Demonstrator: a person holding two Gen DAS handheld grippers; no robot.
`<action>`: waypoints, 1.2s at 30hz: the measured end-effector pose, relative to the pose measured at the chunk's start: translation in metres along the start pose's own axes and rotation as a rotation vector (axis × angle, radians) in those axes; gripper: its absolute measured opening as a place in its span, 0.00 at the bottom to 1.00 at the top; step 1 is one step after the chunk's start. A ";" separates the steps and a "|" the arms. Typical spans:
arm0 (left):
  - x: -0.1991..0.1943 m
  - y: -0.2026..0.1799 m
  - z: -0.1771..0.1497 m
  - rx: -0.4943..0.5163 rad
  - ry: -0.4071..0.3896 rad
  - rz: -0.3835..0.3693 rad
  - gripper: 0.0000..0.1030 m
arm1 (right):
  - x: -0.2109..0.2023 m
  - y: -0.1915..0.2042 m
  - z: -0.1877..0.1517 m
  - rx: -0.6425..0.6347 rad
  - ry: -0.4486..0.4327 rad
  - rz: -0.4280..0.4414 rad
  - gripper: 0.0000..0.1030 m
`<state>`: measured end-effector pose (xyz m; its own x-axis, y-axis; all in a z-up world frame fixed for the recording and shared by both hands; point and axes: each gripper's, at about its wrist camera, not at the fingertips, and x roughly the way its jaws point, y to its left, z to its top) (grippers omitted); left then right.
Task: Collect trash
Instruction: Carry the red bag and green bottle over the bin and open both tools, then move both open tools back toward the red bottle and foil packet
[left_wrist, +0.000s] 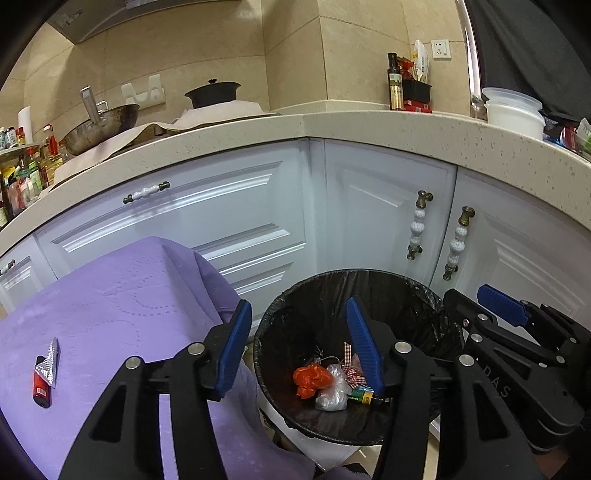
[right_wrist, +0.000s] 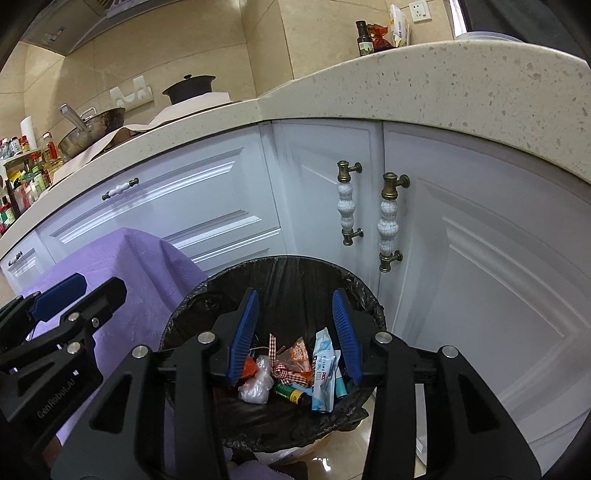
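Note:
A round bin with a black liner (left_wrist: 417, 295) (right_wrist: 199, 291) stands on the floor against white cabinets. In it lie an orange wrapper (left_wrist: 310, 380), a clear plastic bag (left_wrist: 334, 391) (right_wrist: 258, 384), a checked ribbon (right_wrist: 282, 369), a small green bottle (right_wrist: 290, 393) and a blue-white packet (right_wrist: 323, 373). My left gripper (left_wrist: 299, 332) hangs open over the bin's left rim with nothing between its pads. My right gripper (right_wrist: 295, 325) is open above the bin, also with nothing in it. A red lighter (left_wrist: 40, 387) and a silver foil wrapper (left_wrist: 51, 360) lie on the purple cloth (left_wrist: 122, 306).
The purple-covered surface stands left of the bin. White cabinet doors with ceramic handles (right_wrist: 388, 221) close in behind and to the right. Above runs a speckled counter (left_wrist: 369, 125) carrying a wok, a black pot, bottles and white tubs.

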<state>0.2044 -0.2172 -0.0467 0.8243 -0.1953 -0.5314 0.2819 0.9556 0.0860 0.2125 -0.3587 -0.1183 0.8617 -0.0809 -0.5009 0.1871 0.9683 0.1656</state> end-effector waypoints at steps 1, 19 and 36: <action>-0.001 0.001 0.001 -0.001 -0.001 0.000 0.52 | -0.001 0.001 0.000 -0.002 -0.001 0.000 0.40; -0.034 0.046 -0.003 -0.052 -0.026 0.074 0.60 | -0.023 0.042 0.003 -0.029 -0.027 0.043 0.49; -0.076 0.202 -0.063 -0.243 0.078 0.365 0.61 | -0.034 0.191 -0.022 -0.173 0.024 0.273 0.49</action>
<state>0.1677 0.0045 -0.0425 0.8061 0.1725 -0.5660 -0.1518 0.9848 0.0839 0.2088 -0.1659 -0.0881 0.8573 0.1912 -0.4781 -0.1342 0.9794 0.1512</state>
